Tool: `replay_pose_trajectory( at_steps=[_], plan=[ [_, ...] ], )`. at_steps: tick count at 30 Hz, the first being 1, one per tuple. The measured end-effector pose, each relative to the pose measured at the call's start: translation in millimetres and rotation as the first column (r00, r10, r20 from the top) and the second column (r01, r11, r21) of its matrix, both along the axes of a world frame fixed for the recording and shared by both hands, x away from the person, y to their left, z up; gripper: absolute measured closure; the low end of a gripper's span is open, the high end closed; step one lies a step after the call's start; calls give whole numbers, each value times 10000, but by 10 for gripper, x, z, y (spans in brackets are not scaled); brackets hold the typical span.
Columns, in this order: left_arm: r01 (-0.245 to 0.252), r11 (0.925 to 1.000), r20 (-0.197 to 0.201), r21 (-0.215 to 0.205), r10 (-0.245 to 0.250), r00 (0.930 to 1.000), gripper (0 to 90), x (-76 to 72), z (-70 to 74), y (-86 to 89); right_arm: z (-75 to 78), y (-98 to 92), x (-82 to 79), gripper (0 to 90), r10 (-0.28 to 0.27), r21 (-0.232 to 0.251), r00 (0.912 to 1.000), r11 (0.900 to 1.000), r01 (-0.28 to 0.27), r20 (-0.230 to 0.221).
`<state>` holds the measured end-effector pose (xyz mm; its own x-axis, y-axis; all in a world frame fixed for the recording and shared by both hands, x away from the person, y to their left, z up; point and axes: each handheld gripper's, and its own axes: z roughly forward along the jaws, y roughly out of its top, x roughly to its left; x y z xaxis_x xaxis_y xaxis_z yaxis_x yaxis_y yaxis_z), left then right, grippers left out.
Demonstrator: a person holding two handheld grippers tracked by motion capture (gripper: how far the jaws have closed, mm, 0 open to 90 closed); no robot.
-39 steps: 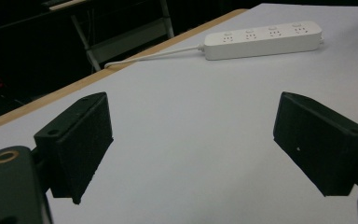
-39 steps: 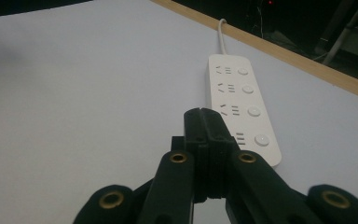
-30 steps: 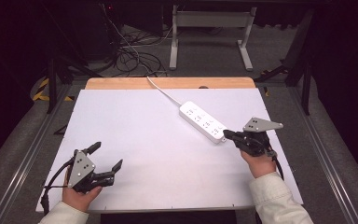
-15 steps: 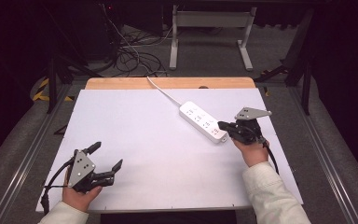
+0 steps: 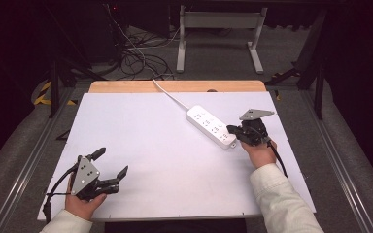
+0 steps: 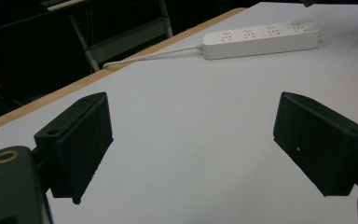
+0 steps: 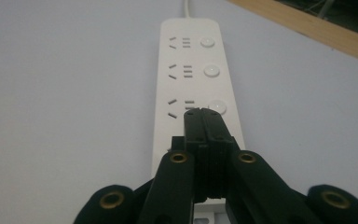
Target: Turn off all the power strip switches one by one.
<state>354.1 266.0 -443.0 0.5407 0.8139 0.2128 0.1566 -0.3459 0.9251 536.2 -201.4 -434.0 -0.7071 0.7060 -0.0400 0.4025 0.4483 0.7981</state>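
A white power strip [image 5: 211, 125] with several sockets and round buttons lies diagonally on the white table top, its cable running toward the far edge. My right gripper [image 5: 230, 129] is shut, jaws pressed together with nothing between them, its tips over the near end of the strip [image 7: 193, 74]. In the right gripper view the closed tips [image 7: 204, 113] sit just by one round button [image 7: 217, 106]; whether they touch the strip I cannot tell. My left gripper [image 5: 110, 163] rests near the front left corner, open and empty, and its pads [image 6: 79, 140] stand wide apart with the strip [image 6: 261, 38] far off.
The white table top [image 5: 150, 141] has a wooden strip along its far edge [image 5: 126, 86]. Beyond it lie tangled cables [image 5: 143, 63] on the floor and a metal stand [image 5: 218, 29]. Metal rails run along both table sides.
My right hand has moved left and a little farther away, bringing its shut gripper over the near end of the power strip. The left gripper has stayed in place.
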Motion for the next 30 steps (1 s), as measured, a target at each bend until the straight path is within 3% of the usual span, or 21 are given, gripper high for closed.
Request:
replay_pose_trajectory(
  at_steps=[7, 16, 30],
  plan=[
    [3, 10000, 5, 8, -3, 10000, 123, 0, 0, -2, -91, 0, 118, 900, -469, -455, 9980, 9980, 450, -417],
    [-6, 10000, 7, 10, 6, 10000, 123, 2, -3, -1, -170, 15, 189, 900, -698, -776, 9962, 9948, 657, -518],
    [-19, 10000, 39, 95, 19, 10000, 123, 6, -2, 2, -211, 29, 216, 900, -767, -823, 9956, 9940, 721, -539]
  ],
)
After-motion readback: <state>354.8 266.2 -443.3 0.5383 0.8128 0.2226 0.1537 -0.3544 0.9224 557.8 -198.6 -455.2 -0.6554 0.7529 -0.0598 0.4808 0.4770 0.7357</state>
